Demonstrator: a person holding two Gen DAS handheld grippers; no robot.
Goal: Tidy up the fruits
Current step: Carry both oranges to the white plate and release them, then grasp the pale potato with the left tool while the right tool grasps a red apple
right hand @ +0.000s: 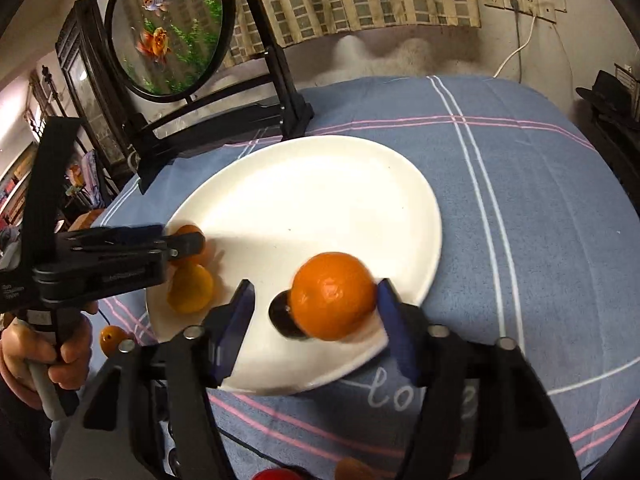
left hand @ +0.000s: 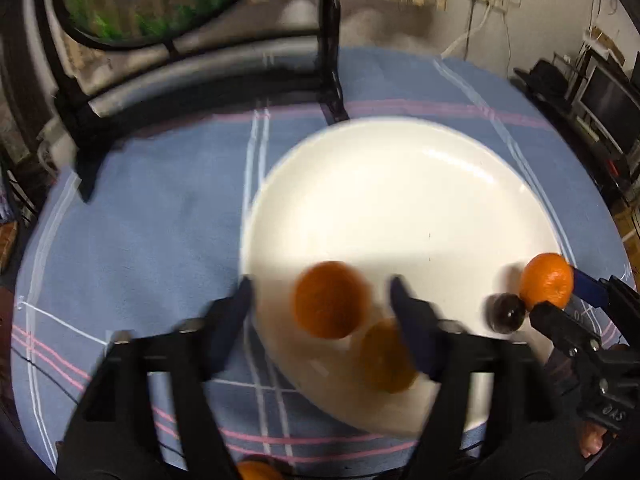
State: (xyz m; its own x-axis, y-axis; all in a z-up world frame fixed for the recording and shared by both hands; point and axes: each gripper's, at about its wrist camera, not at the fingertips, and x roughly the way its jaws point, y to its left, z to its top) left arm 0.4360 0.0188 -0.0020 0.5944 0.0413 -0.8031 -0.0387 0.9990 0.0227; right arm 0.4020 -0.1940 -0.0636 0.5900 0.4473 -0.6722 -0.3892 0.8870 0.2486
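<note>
We see left gripper [left hand: 322, 300] wide around a blurred orange [left hand: 330, 300], pads clear. Right gripper [right hand: 316, 304] half-spread; contact with its orange [right hand: 332, 296] unclear. Dark fruit [right hand: 282, 314] half hidden.

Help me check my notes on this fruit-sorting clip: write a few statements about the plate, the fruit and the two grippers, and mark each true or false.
1. The white plate lies on a blue plaid cloth. True.
2. The plate holds only one orange. False: three oranges show on it, one between the left gripper's fingers, a paler one beside it, another at the right gripper.
3. The left gripper's jaws stand clear of its orange. True.
4. A banana lies beside the right-hand orange. False: a small dark round fruit lies there.
5. A round goldfish picture stands behind the plate. True.
</note>
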